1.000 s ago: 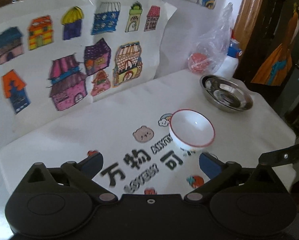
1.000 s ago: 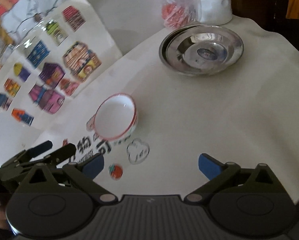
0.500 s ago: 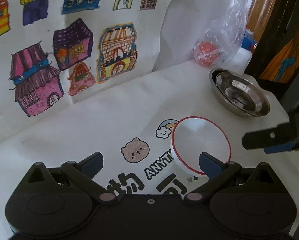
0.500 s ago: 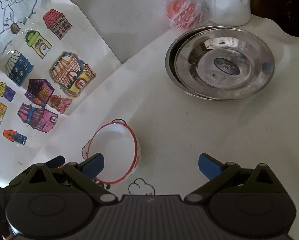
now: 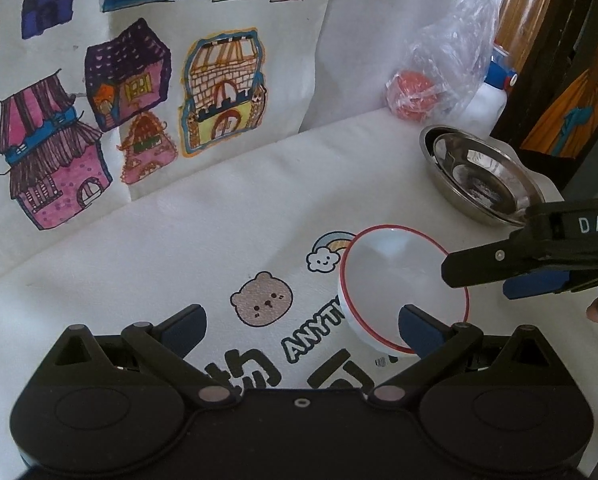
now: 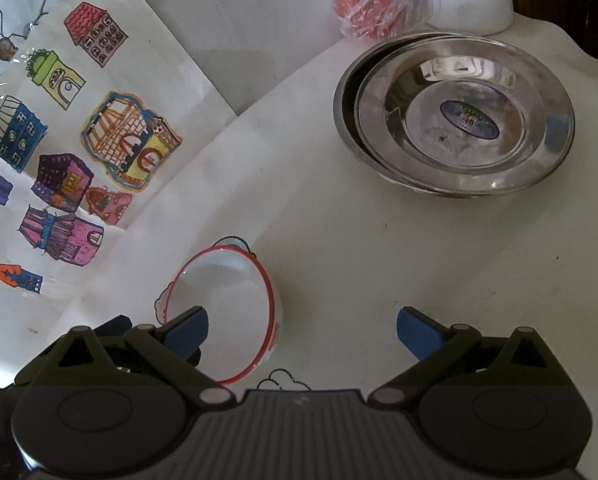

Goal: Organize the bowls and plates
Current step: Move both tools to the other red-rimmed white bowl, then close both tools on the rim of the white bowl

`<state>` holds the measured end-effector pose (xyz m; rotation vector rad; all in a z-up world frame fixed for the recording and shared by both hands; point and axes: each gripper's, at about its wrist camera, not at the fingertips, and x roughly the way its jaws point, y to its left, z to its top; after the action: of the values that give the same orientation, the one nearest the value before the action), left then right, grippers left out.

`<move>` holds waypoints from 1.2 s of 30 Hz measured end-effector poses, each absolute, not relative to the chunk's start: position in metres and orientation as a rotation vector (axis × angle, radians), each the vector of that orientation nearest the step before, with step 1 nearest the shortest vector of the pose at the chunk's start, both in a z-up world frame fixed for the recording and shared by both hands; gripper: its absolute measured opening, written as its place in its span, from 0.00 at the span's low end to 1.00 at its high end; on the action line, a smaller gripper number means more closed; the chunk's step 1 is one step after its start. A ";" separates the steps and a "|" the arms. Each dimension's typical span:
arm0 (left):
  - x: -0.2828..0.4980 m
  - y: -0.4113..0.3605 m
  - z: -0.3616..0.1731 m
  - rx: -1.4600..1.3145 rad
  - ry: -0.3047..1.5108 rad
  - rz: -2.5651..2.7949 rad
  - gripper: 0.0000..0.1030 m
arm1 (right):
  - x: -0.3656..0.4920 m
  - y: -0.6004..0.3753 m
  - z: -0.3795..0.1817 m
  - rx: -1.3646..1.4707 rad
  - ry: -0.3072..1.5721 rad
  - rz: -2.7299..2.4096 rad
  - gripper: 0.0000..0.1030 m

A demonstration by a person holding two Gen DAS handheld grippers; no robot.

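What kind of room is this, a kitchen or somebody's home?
Probably a home: a child's drawing of houses leans behind a cartoon-printed tablecloth, with a white bowl and steel plates on it.

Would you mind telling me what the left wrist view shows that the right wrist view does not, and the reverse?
Only the left wrist view shows the bear print on the cloth and the right gripper from the side. Only the right wrist view shows the blue label inside the top steel plate. Both show the red-rimmed white bowl, the stacked steel plates, the bagged orange item and the house drawings. Both grippers are open.
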<state>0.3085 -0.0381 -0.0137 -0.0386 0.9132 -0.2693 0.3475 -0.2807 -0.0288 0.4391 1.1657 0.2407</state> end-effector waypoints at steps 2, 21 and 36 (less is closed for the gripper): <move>0.309 -0.039 -0.015 -0.039 0.916 -0.269 0.99 | 0.348 -0.279 -0.029 0.438 1.166 0.242 0.98; 0.313 -0.042 -0.019 -0.060 0.943 -0.295 0.95 | 0.352 -0.268 -0.029 0.447 1.155 0.278 0.51; 0.319 -0.038 -0.021 -0.188 0.950 -0.331 0.36 | 0.348 -0.266 -0.031 0.483 1.150 0.297 0.12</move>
<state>0.3192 -0.0385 -0.0207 -0.1875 0.9496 -0.3311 0.3477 -0.2655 -0.0311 0.4833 1.1497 0.2973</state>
